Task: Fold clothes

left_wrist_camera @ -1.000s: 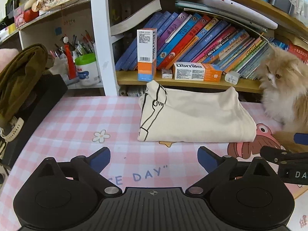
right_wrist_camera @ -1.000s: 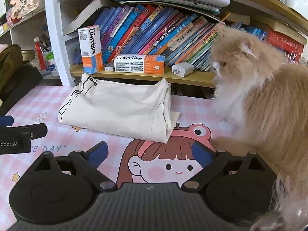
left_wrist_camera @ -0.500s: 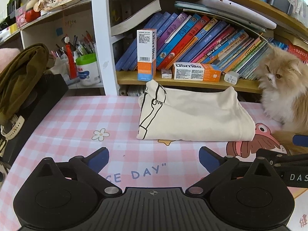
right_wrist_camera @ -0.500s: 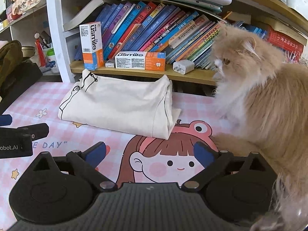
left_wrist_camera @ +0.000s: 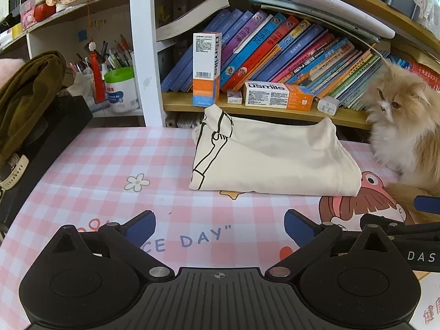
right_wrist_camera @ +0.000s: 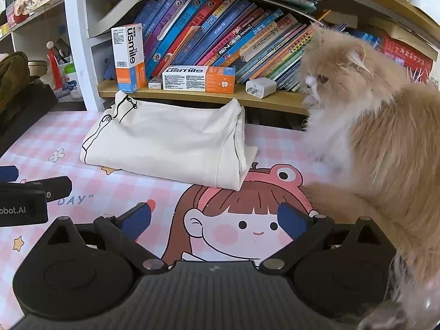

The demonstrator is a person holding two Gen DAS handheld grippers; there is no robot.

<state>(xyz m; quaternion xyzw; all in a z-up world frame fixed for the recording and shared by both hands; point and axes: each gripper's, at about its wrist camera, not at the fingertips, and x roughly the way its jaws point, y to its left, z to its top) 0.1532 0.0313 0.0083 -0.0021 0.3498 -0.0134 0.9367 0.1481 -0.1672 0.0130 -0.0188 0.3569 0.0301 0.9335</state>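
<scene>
A cream garment with black line print (left_wrist_camera: 269, 159) (right_wrist_camera: 167, 143) lies folded into a neat rectangle at the back of the pink checked table mat (left_wrist_camera: 110, 159) (right_wrist_camera: 68, 143), just in front of the bookshelf. My left gripper (left_wrist_camera: 220, 227) hovers over the mat well short of the garment, open with nothing between its blue pads. My right gripper (right_wrist_camera: 214, 218) is likewise open and empty, above the cartoon girl print on the mat, short of the garment's right end. Each gripper's side shows at the edge of the other's view.
A fluffy ginger cat (right_wrist_camera: 385, 137) (left_wrist_camera: 401, 129) sits on the table right of the garment. Behind it, a wooden shelf (left_wrist_camera: 275, 111) carries leaning books and toothpaste boxes (left_wrist_camera: 277, 96). An olive cloth (left_wrist_camera: 24, 93) lies on a black object at left, by a pen pot (left_wrist_camera: 121, 88).
Both grippers have drawn back slightly from the folded garment and stayed open. The cat has turned its head a little toward the garment.
</scene>
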